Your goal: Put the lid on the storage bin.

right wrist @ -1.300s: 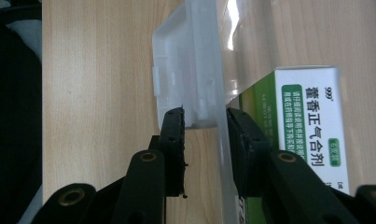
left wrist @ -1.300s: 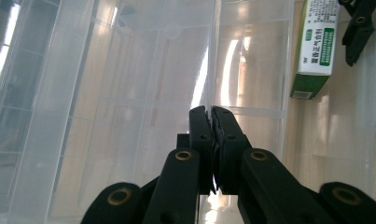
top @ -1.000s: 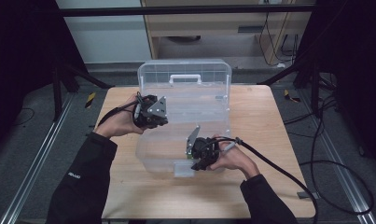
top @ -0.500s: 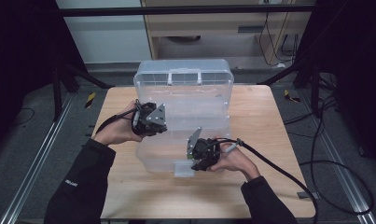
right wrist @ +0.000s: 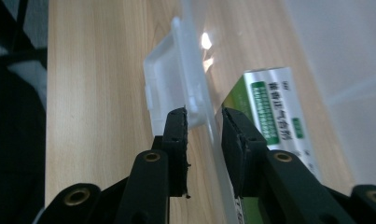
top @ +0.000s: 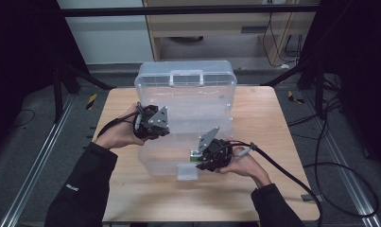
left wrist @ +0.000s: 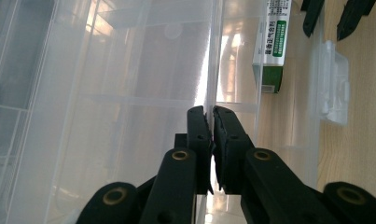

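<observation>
Left gripper [left wrist: 210, 116] clamps the clear box [top: 186, 101] wall. Right gripper [right wrist: 204, 123], jaws just closing, straddles the front rim by the latch [right wrist: 174, 79]; green-white carton [right wrist: 274, 116] sits behind the rim.

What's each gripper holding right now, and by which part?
The left gripper is shut on the clear plastic box, pinching a thin wall edge. The right gripper straddles the front wall by the latch, jaws just closing, not yet pressing.

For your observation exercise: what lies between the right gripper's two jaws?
In the right gripper view, the clear box's front wall stands between the right gripper's jaws, beside its latch; a green-and-white carton lies inside.
</observation>
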